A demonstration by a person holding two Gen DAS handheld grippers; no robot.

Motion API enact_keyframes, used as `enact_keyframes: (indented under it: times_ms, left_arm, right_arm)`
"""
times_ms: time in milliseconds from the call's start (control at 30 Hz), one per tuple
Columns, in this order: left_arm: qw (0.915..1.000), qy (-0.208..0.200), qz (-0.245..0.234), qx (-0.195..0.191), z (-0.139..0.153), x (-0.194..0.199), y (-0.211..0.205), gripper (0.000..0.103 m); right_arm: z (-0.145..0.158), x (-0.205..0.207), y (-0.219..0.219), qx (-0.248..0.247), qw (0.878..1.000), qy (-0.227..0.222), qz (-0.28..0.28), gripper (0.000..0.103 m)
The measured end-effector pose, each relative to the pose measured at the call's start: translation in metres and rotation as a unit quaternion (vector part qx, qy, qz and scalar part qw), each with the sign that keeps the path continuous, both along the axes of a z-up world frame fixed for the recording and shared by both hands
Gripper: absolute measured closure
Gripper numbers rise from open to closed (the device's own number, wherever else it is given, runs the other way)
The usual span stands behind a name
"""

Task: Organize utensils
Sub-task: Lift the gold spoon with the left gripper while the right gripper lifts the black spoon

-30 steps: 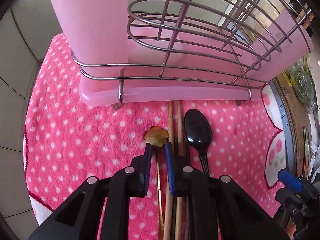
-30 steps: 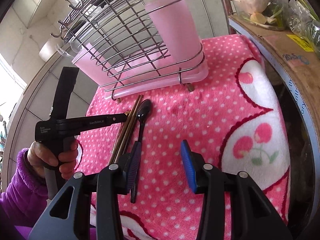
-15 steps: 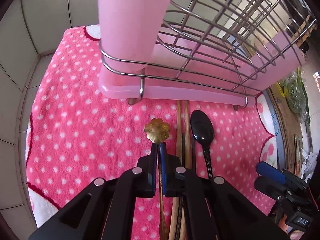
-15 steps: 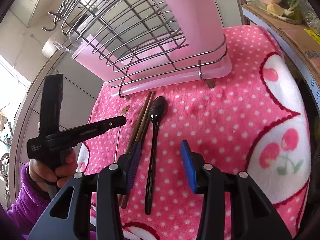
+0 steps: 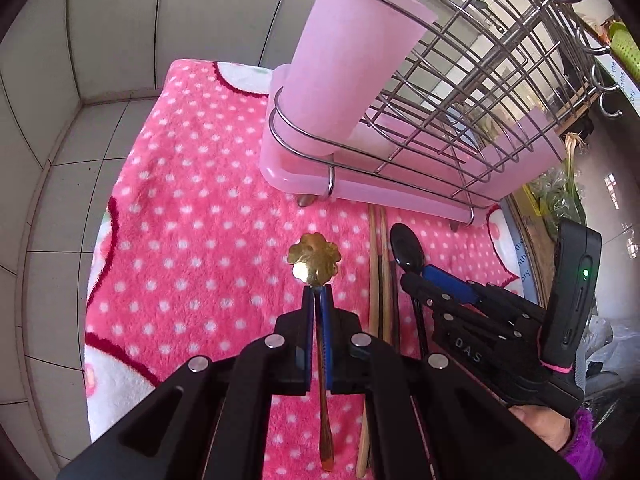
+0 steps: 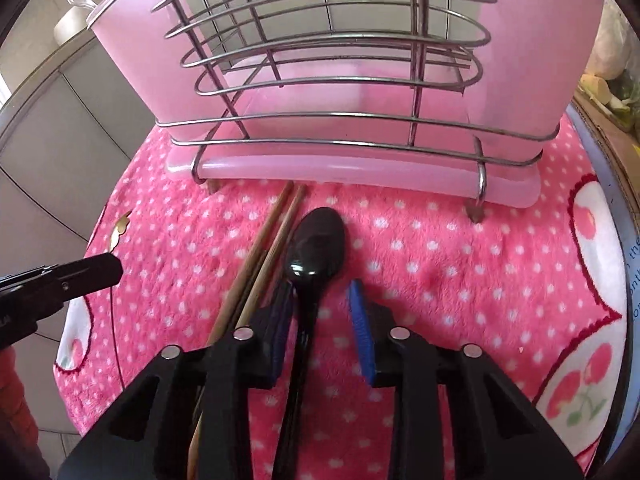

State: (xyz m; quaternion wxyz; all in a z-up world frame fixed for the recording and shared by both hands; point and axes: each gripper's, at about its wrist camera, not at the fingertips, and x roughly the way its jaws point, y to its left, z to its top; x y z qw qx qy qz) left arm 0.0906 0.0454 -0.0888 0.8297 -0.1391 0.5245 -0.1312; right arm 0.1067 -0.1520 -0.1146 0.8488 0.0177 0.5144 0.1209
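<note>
1. Left gripper (image 5: 317,294) clamps a gold flower-headed spoon (image 5: 314,259) above the pink dotted towel (image 5: 192,208)
2. Right gripper (image 6: 320,300) jaws closing around the black spoon (image 6: 316,252), beside the chopsticks (image 6: 272,236), near the pink rack (image 6: 360,176)

My left gripper (image 5: 317,292) points steeply down, its jaws clamped tight on the gold spoon (image 5: 315,258) stem. My right gripper (image 6: 320,292), at about 3 o'clock from it, also angles down; its jaws are closing around the black spoon (image 6: 316,248) neck, the right pad not touching.
</note>
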Motion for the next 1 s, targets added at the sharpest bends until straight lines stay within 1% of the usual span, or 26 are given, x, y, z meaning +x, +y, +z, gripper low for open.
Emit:
enact_keyframes:
  times_ms: [67,100,200,300,367,400,467,567,667,733,833,1000]
  left_arm:
    - [1.0,0.0,0.001,-0.004,-0.001,0.0,-0.001,0.1]
    - [1.0,0.0,0.002,-0.006,-0.004,0.0,-0.006,0.1]
    - [0.9999,-0.002,0.002,-0.012,-0.004,-0.003,-0.001,0.1]
    - [0.9999,-0.005,0.001,-0.016,-0.003,-0.003,0.003,0.1]
    - [0.9998,-0.007,0.0,-0.018,-0.002,-0.005,0.002,0.1]
    - [0.9998,-0.008,0.0,-0.017,-0.002,-0.006,0.002,0.1]
    - [0.9998,-0.01,-0.001,-0.017,0.0,-0.009,0.001,0.1]
    - [0.9998,-0.015,-0.003,-0.016,0.004,-0.013,0.001,0.1]
    - [0.9997,-0.015,-0.001,-0.017,0.007,-0.015,-0.003,0.1]
    - [0.9998,-0.014,0.001,-0.017,0.007,-0.015,-0.004,0.1]
    - [0.9998,-0.015,0.001,-0.017,0.008,-0.016,-0.003,0.1]
    - [0.9997,-0.013,-0.001,-0.019,0.005,-0.014,-0.001,0.1]
  right_arm:
    - [-0.002,0.004,-0.002,0.012,1.0,-0.005,-0.008,0.093]
    - [-0.002,0.004,-0.005,0.024,1.0,-0.003,-0.011,0.094]
    - [0.003,0.001,-0.023,0.072,0.997,0.008,-0.02,0.097]
    - [0.012,-0.008,-0.046,0.107,0.994,0.02,-0.026,0.097]
    - [0.018,-0.017,-0.056,0.116,0.993,0.027,-0.026,0.097]
    - [0.02,-0.022,-0.062,0.113,0.993,0.027,-0.029,0.097]
    - [0.024,-0.035,-0.071,0.093,0.995,0.024,-0.038,0.097]
    - [0.025,-0.047,-0.079,0.043,0.998,0.02,-0.048,0.097]
    - [0.018,-0.05,-0.078,0.026,0.998,0.035,-0.044,0.097]
    - [0.014,-0.049,-0.078,0.027,0.998,0.041,-0.045,0.096]
    - [0.007,-0.043,-0.081,0.044,0.996,0.066,-0.05,0.094]
    - [0.006,-0.034,-0.084,0.073,0.993,0.075,-0.055,0.077]
